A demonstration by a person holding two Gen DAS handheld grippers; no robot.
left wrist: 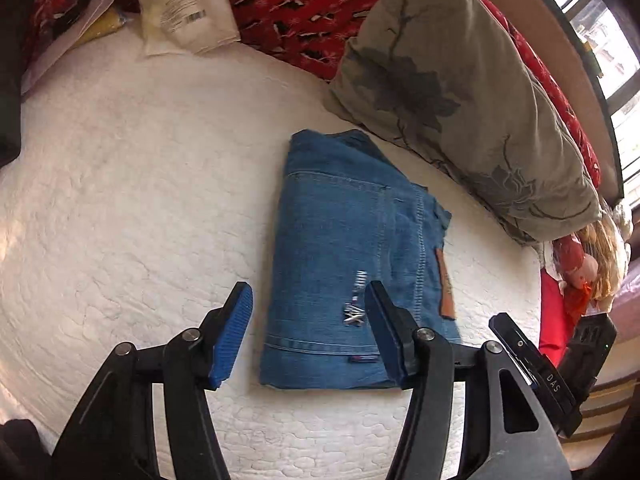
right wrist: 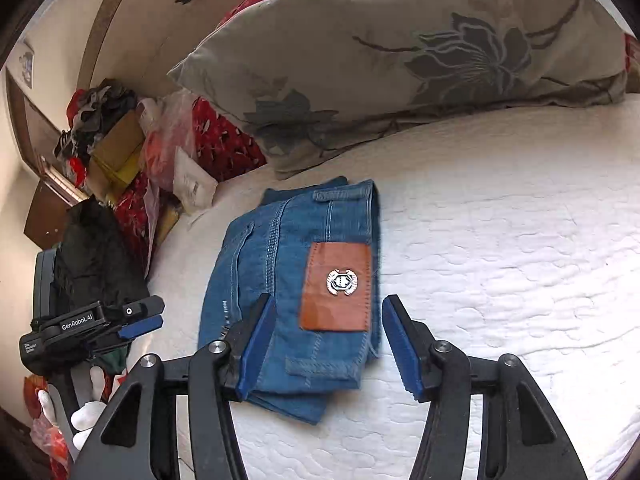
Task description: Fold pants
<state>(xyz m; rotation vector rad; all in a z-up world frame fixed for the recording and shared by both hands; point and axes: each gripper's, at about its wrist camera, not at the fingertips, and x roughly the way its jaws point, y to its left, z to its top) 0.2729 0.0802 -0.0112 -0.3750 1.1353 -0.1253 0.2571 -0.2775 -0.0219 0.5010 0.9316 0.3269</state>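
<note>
Left gripper point(left wrist: 308, 334): jaws spread wide, gripping nothing; hovering over near end of folded jeans; blue ribbed pads point(left wrist: 230, 340) clear of fabric as far as visible.
Right gripper point(right wrist: 328, 344): also spread wide, nothing between the pads; straddling waistband end of the jeans, brown patch sitting in the gap; contact with denim can't be confirmed.
Cross-view: right gripper's body visible at lower right edge of left wrist view point(left wrist: 540, 376); left gripper visible at lower left of right wrist view point(right wrist: 92, 332), held by white-gloved hand point(right wrist: 86, 412).
Jeans point(left wrist: 352, 264): blue denim, folded into compact rectangle, lying flat on mattress; back pocket and stitched seam facing up; a few layer edges poking out at near corner in right wrist view point(right wrist: 288, 288).
Leather patch point(right wrist: 336, 286): brown, with round metal emblem, on top layer near waistband, belt loops either end.
Mattress point(left wrist: 140, 200): white quilted surface under jeans.
Pillow point(left wrist: 460, 92): grey-beige, dark floral print, just beyond jeans, near but apart.
Red patterned fabric point(left wrist: 304, 4): behind pillow, along far edge.
White packet point(left wrist: 188, 12): labelled, far left corner of mattress, well apart from jeans.
</note>
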